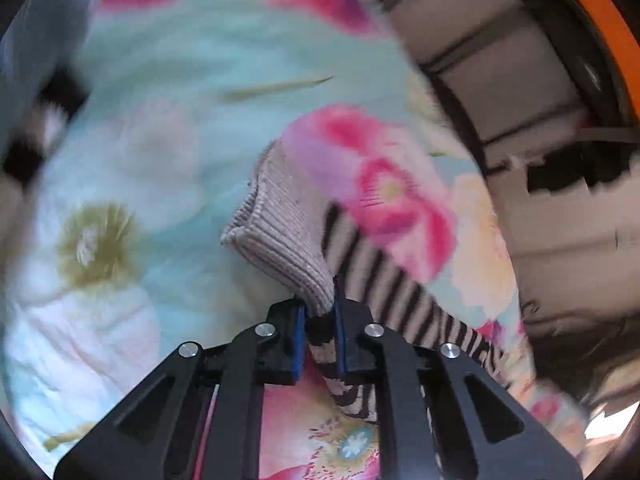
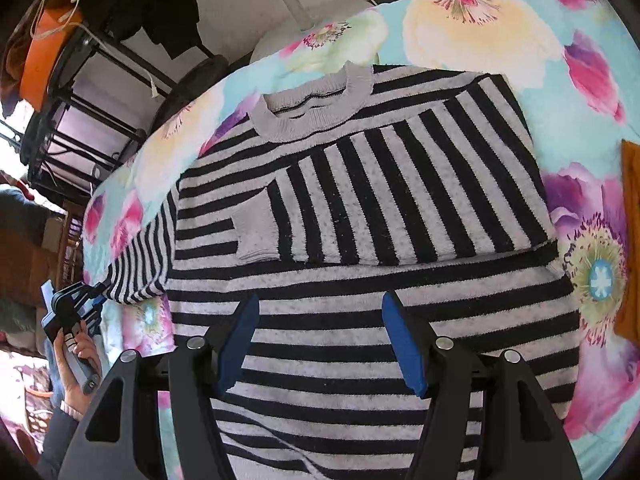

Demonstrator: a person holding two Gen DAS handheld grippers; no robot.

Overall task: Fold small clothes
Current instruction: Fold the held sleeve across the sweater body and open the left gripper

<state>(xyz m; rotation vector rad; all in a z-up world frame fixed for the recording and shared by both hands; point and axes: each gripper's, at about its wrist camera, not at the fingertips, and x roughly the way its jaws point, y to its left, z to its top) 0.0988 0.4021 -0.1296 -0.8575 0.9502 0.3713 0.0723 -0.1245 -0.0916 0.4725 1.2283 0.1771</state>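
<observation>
So the left gripper (image 1: 320, 312) has its blue-padded fingers (image 1: 299, 316) pinched tight on the ribbed grey cuff (image 1: 280, 236) of the striped sweater (image 2: 360, 208), and the cuff pokes out past the tips toward the middle of the left wrist frame. The striped sleeve (image 1: 384, 280) trails back down and to the right, under the gripper. That view is pretty blurry, fwiw.

The right gripper (image 2: 318, 340) is spread wide with nothing between its fingers (image 2: 236, 344), sitting low center in its own frame right over the sweater's body. Can't tell if the tips are actually touching the knit or just above it.

The sweater lies flat on the floral bedspread (image 2: 480, 40), filling the middle of the right wrist frame, grey collar (image 2: 316, 104) toward the top. One sleeve is folded across the chest with its grey cuff (image 2: 256, 232) sitting left of center. The other sleeve (image 2: 136, 268) stretches off to the left edge, where you can see the left gripper (image 2: 90, 296) and the person's hand (image 2: 80, 348) holding it.

An orange-brown cloth (image 2: 630, 240) lies at the right edge, and a dark metal rack (image 2: 88, 92) with dark clothes stands in the upper left.
</observation>
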